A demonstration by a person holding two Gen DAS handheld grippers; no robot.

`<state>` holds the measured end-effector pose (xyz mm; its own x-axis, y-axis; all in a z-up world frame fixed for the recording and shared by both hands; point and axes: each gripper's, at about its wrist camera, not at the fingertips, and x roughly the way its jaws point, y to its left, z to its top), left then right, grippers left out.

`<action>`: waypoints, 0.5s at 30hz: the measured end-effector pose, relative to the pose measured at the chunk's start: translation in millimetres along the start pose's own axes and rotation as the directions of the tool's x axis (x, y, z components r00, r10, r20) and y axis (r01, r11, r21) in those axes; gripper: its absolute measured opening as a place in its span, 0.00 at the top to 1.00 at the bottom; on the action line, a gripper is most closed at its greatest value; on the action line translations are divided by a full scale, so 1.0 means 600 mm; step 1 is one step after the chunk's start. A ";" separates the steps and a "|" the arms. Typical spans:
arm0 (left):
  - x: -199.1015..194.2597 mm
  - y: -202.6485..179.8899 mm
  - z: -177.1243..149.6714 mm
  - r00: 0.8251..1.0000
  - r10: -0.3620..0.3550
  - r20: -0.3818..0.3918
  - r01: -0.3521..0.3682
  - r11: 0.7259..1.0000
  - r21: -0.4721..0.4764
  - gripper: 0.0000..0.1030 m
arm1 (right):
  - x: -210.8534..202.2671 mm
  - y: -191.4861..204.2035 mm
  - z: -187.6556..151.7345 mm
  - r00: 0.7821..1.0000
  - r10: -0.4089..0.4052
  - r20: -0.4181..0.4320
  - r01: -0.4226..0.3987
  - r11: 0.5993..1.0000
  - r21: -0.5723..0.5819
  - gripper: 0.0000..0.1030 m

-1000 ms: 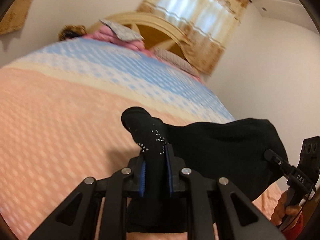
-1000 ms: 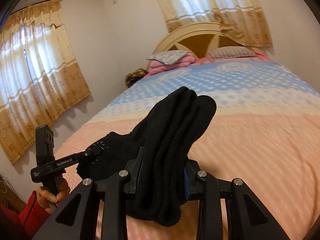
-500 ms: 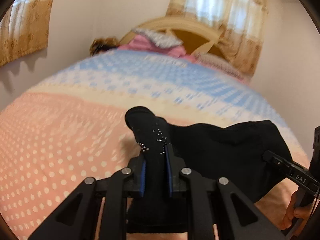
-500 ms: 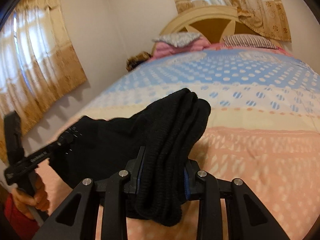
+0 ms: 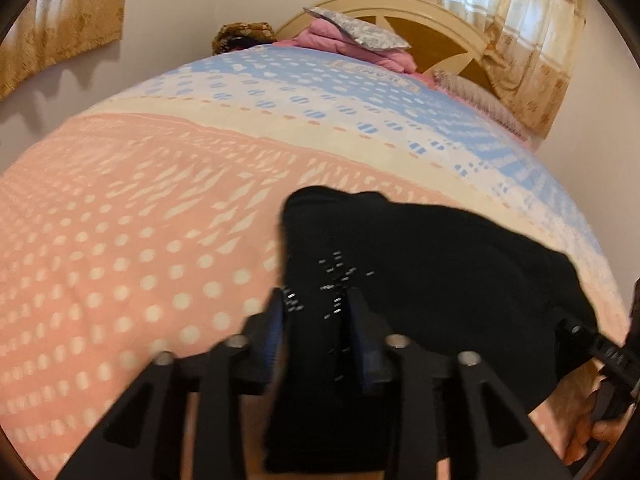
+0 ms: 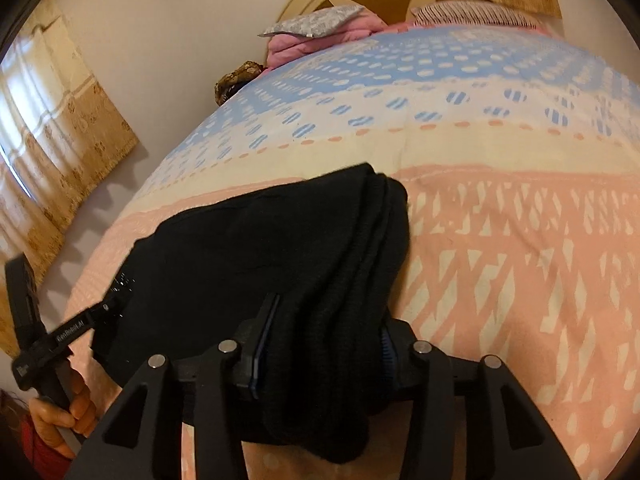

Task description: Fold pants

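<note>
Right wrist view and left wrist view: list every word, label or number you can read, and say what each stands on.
"GenRobot.AI": white print along the arm of the left gripper, right wrist view; the first letters are soft.
White marks on the right gripper, left wrist view: too blurred to read.
Pale lettering on the bedspread near the pillows: unreadable.
Sparkly dots on the black pants: decoration, no text.

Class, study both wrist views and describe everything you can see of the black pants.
The black pants are soft, ribbed knit, with small sparkling studs near the left gripper. Bunched in thick folds, they lie on the pink dotted bedspread, spanning between both grippers. The right gripper has a thick fold between its opening jaws; the left gripper's jaws are opening too.
</note>
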<state>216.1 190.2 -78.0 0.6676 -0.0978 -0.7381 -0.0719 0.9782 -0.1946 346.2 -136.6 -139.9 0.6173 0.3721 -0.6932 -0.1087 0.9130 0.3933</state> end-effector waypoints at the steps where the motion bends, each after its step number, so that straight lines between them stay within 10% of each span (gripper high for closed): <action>1: -0.004 0.001 -0.002 0.999 0.042 0.000 -0.042 0.999 0.013 0.42 | -0.003 -0.001 -0.001 1.000 0.009 -0.004 -0.009 1.000 0.008 0.55; 7: -0.071 0.015 -0.016 0.979 0.175 0.101 -0.182 0.981 0.065 0.34 | -0.102 -0.017 -0.016 0.986 0.017 0.164 -0.030 0.996 0.081 0.55; 15: -0.098 -0.075 -0.065 0.972 0.170 0.164 -0.196 0.968 0.156 0.34 | -0.133 0.057 -0.055 0.953 -0.187 0.236 0.225 0.964 -0.143 0.74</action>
<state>151.2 145.0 -51.0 0.7579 0.1016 -0.6444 -0.0849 0.9948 0.0570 267.8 -129.7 -91.1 0.7929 0.1441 -0.5921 -0.0774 0.9876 0.1367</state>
